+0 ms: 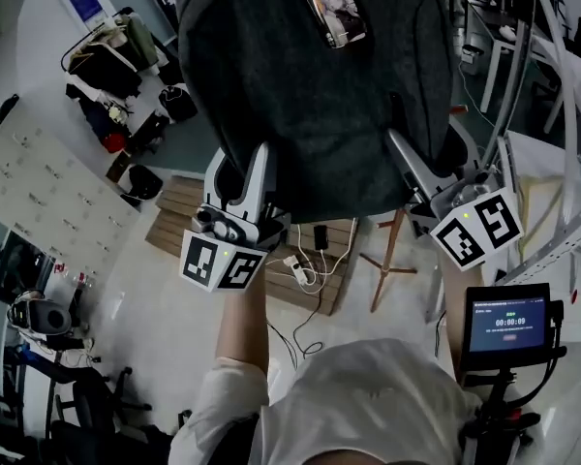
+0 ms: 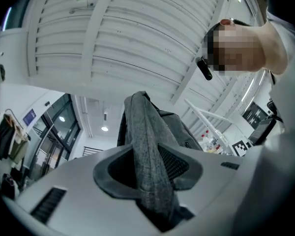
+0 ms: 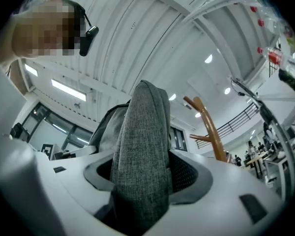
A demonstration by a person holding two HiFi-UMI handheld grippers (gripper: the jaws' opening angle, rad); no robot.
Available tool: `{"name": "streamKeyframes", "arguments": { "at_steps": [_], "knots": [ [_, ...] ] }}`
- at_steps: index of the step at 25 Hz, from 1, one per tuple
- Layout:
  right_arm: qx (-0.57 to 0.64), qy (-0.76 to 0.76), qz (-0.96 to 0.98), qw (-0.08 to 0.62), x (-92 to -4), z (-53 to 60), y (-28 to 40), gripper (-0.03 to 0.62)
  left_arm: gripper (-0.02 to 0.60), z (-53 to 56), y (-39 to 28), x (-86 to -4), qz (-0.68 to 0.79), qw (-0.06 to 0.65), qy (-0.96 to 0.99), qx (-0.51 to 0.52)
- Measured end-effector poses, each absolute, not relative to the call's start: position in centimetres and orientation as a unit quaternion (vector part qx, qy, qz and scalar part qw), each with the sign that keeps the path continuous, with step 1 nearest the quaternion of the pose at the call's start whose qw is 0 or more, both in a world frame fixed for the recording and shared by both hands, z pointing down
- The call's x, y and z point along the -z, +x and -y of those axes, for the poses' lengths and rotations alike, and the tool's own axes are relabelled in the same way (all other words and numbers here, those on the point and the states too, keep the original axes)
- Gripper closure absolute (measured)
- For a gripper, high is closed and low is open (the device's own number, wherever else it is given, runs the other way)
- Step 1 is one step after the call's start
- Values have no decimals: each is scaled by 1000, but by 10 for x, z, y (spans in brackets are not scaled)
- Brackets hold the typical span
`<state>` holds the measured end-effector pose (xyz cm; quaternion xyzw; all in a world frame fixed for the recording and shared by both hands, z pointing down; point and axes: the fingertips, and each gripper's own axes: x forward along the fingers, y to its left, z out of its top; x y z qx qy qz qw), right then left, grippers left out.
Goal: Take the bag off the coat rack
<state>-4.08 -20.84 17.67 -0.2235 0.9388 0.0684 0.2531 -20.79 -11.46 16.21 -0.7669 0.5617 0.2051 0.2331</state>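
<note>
Fingers (image 2: 183, 164) of the left gripper (image 1: 240, 165) and right gripper (image 1: 424, 159) each clamp a grey strap (image 3: 142, 156) of the bag (image 1: 320, 95), held up between them, apparently clear of the wooden coat rack (image 3: 209, 128).

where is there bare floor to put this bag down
Best patch: the pale floor between the wooden platform, the white panel and the black gear at lower left. Crowded: the platform carries a power strip and cables, the coat rack legs stand beside it, and the screen stand blocks the right.
</note>
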Motion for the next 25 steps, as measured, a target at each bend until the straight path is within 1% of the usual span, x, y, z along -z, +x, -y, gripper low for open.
{"name": "streamKeyframes", "arguments": {
  "at_steps": [2, 5, 9, 14, 18, 25],
  "knots": [
    [-56, -183, -948, 254, -187, 208, -76, 307, 440, 100, -235, -172, -594, 240, -742, -195],
    [-39, -130, -959, 249, -175, 188, -116, 307, 440, 63, -262, -162, -636, 244, -708, -184],
    [-19, -67, -969, 238, -150, 137, -154, 307, 440, -4, -282, -139, -684, 245, -665, -173],
    [12, 19, -977, 210, -121, 73, -229, 307, 440, -88, -330, -113, -750, 233, -598, -161],
    [41, 70, -980, 181, -144, 52, -279, 307, 440, -118, -362, -134, -791, 210, -554, -152],
    [85, 108, -983, 122, -196, 4, -326, 307, 440, -172, -396, -184, -831, 151, -514, -151]
  ]
}}
